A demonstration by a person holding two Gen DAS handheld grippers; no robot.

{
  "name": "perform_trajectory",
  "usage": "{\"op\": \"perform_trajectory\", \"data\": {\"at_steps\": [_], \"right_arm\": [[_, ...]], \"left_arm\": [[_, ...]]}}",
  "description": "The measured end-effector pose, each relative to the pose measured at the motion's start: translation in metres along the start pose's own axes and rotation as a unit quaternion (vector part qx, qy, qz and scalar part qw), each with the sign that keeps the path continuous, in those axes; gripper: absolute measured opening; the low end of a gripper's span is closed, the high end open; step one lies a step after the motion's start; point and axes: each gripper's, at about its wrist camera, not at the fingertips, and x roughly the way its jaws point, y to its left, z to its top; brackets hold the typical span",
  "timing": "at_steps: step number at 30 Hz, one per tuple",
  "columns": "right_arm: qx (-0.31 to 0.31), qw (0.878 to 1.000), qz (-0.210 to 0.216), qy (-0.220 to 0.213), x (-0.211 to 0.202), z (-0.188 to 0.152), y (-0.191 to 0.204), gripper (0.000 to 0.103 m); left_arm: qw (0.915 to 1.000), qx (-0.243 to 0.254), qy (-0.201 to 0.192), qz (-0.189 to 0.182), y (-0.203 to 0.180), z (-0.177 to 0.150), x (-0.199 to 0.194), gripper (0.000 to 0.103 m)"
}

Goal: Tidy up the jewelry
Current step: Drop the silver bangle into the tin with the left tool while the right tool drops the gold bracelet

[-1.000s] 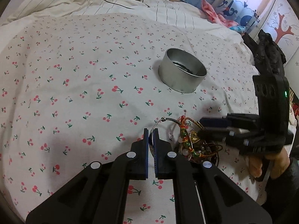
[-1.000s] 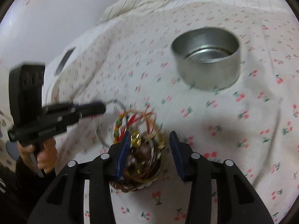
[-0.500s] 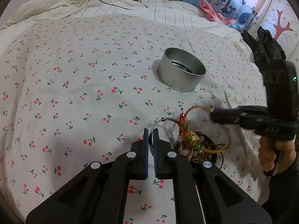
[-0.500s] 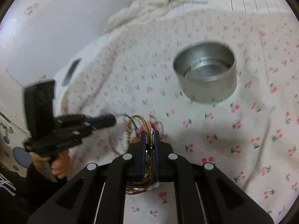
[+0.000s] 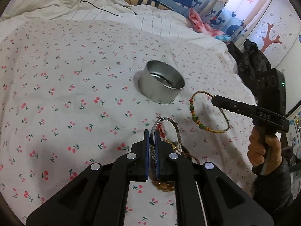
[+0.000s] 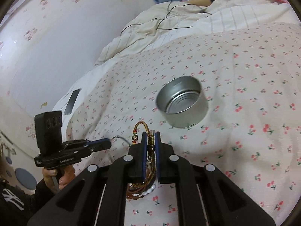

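Note:
My left gripper (image 5: 152, 133) is shut on a silver bangle (image 5: 176, 133) and holds it upright over a pile of jewelry (image 5: 165, 185) on the cherry-print bedsheet. My right gripper (image 6: 151, 134) is shut on a woven cord bracelet with green and orange beads (image 5: 197, 120), lifted above the sheet right of the pile; the bracelet shows between its fingers in the right wrist view (image 6: 140, 127). The right gripper also shows in the left wrist view (image 5: 215, 98). A round silver tin (image 5: 161, 83), open and empty, stands beyond both; it also shows in the right wrist view (image 6: 183, 104).
A rumpled white quilt (image 5: 75, 3) with black cables lies at the far side of the bed. A black garment (image 5: 250, 56) sits at the right edge. A phone (image 6: 72, 101) lies near the bed's left edge in the right wrist view.
My right gripper closed on the beaded cord bracelet and lifted it up and right, away from the pile. My left gripper stayed shut on the silver bangle and rose slightly.

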Motion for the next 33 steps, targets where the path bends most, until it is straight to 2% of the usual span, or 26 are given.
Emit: {"op": "perform_trajectory", "data": {"at_steps": [5,9,14,19,27,28,30,31,32,33], "right_arm": [[0.010,0.999,-0.023,-0.029,-0.011,0.007,-0.006,0.009],[0.029,0.998,-0.036,-0.052,-0.022,0.009,-0.015,0.009],[0.058,0.995,-0.046,-0.071,-0.032,0.013,-0.030,0.009],[0.072,0.993,-0.047,-0.077,-0.035,0.015,-0.037,0.009],[0.076,0.992,-0.055,-0.081,-0.032,0.015,-0.040,0.009],[0.077,0.992,-0.057,-0.082,-0.032,0.015,-0.040,0.009],[0.080,0.991,-0.061,-0.084,-0.029,0.015,-0.041,0.009],[0.081,0.991,-0.062,-0.083,-0.025,0.017,-0.041,0.009],[0.080,0.991,-0.065,-0.083,-0.022,0.020,-0.041,0.009],[0.079,0.991,-0.066,-0.083,-0.018,0.023,-0.040,0.009]], "left_arm": [[0.9998,-0.004,-0.011,-0.013,-0.004,0.015,-0.004,0.005],[0.9995,0.012,-0.029,-0.008,-0.015,0.045,-0.003,0.005],[0.9991,0.022,-0.035,-0.008,-0.028,0.085,0.018,0.005],[0.9995,0.024,-0.019,0.004,-0.033,0.113,0.057,0.005],[0.9977,0.045,0.022,0.047,-0.035,0.128,0.108,0.006],[0.9970,0.050,0.028,0.053,-0.036,0.128,0.112,0.008],[0.9946,0.058,0.032,0.080,-0.037,0.129,0.112,0.025],[0.9944,0.057,0.025,0.086,-0.037,0.129,0.107,0.047],[0.9943,0.056,0.016,0.090,-0.036,0.128,0.101,0.058],[0.9936,0.057,0.000,0.098,-0.037,0.128,0.091,0.059]]}}
